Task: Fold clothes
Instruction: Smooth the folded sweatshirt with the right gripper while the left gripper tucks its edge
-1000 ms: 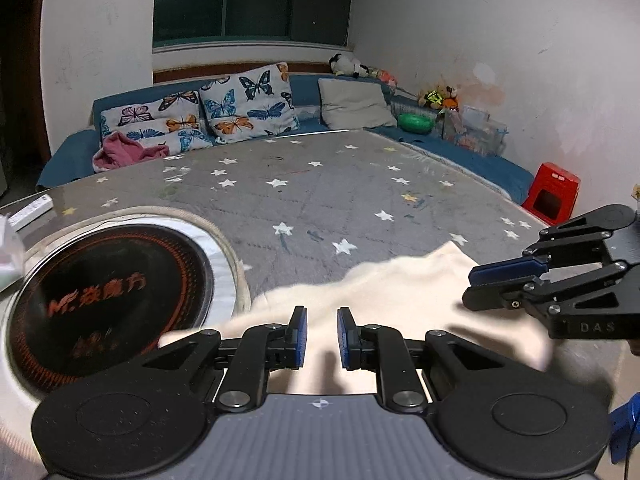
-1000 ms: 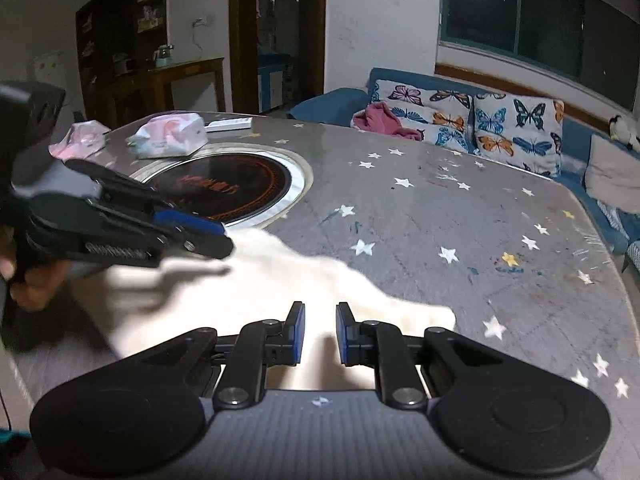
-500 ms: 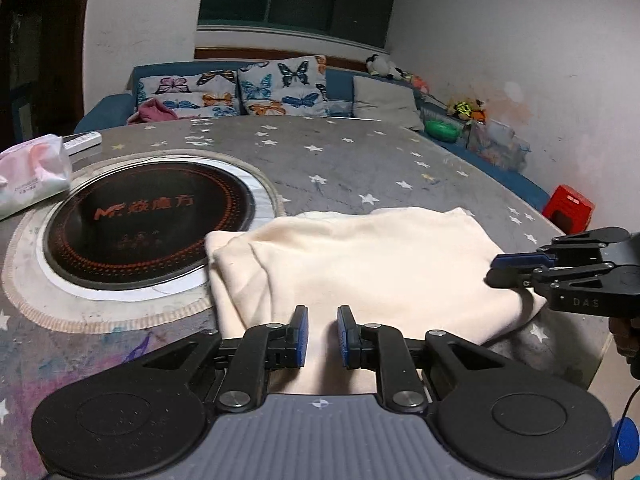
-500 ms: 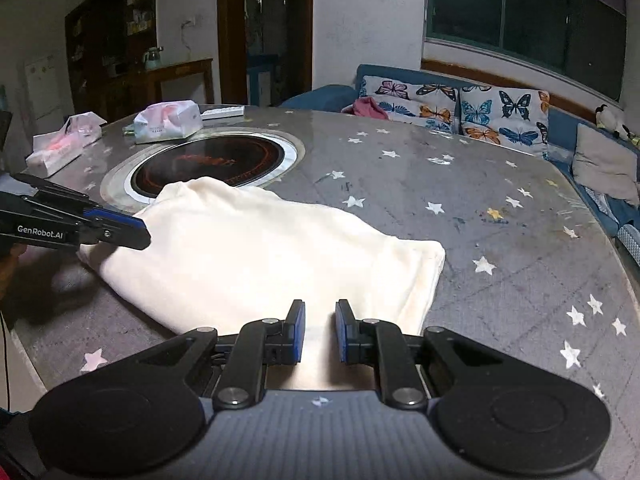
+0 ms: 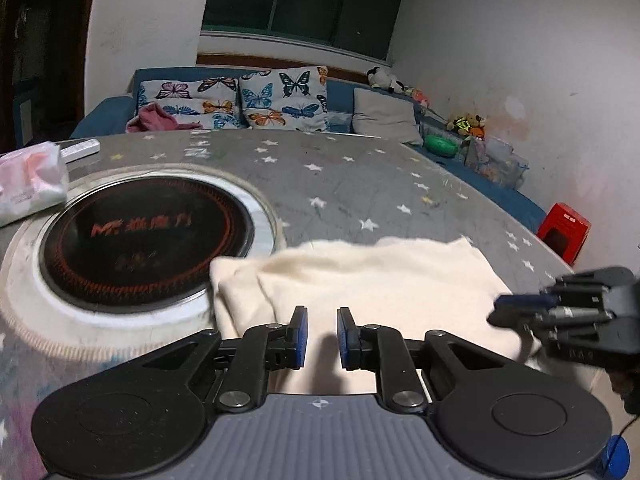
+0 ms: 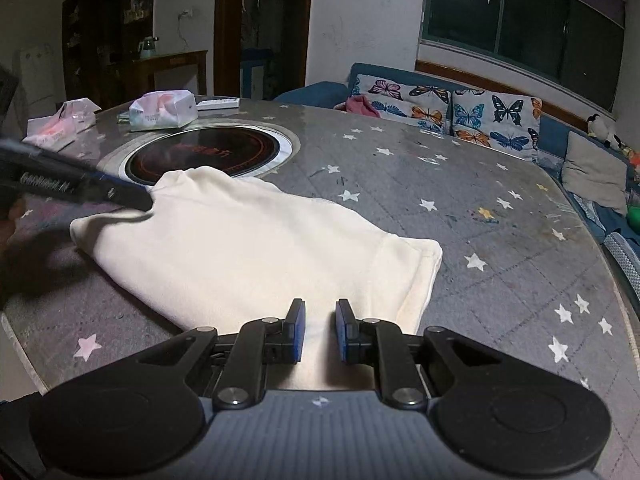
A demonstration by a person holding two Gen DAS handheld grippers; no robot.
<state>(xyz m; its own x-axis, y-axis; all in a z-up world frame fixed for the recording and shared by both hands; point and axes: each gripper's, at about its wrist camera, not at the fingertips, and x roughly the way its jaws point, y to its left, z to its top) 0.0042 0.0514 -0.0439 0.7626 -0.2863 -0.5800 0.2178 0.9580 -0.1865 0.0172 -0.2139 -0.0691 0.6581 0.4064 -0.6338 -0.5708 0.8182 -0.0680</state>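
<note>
A cream garment (image 5: 372, 280) lies folded flat on the grey star-patterned table (image 5: 360, 184); it also shows in the right wrist view (image 6: 256, 248). My left gripper (image 5: 322, 336) hovers over the garment's near edge, jaws slightly apart with only a narrow gap, holding nothing. My right gripper (image 6: 320, 330) hovers over the garment's other end, also with a narrow gap and empty. The right gripper appears at the right in the left wrist view (image 5: 560, 312). The left gripper appears blurred at the garment's far left corner in the right wrist view (image 6: 80, 188).
A round black induction plate (image 5: 144, 236) is set in the table beside the garment. Tissue packs (image 6: 164, 110) and a remote (image 6: 218, 102) lie at the table's far side. A blue sofa with butterfly cushions (image 5: 280, 98) stands behind. A red stool (image 5: 564, 230) is on the floor.
Both grippers pulled back and rose off the garment, which now lies folded flat. The left gripper has since shifted toward the garment's left corner.
</note>
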